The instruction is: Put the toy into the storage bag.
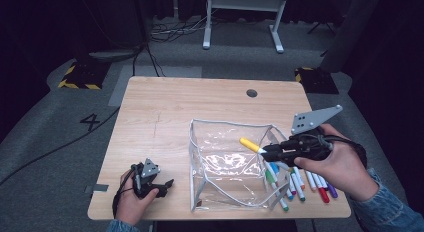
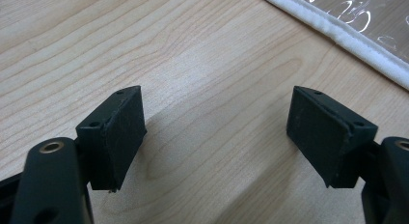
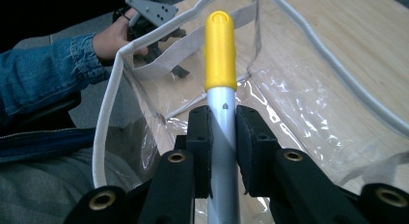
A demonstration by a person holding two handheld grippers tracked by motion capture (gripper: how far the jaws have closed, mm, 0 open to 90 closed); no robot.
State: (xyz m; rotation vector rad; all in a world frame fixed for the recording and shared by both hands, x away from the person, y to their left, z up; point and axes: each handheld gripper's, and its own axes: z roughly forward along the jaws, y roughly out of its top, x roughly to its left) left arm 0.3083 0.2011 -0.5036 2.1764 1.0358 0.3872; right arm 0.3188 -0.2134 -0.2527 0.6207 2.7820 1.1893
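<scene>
Right tool (image 3: 223,151) clamps yellow-capped marker (image 3: 220,55); left tool (image 2: 217,132) wide open.

A large dark numeral "4" (image 1: 92,121) stands on the grey floor (image 1: 45,142) left of the table. Nothing else is readable; the tiny mark on the marker's barrel (image 3: 224,106) is perhaps a logo, too small to make out.

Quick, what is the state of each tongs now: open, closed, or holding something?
Left tongs: open, nothing between them, over the bare table.
Right tongs: closed on the yellow-capped marker, at the clear pouch.
</scene>
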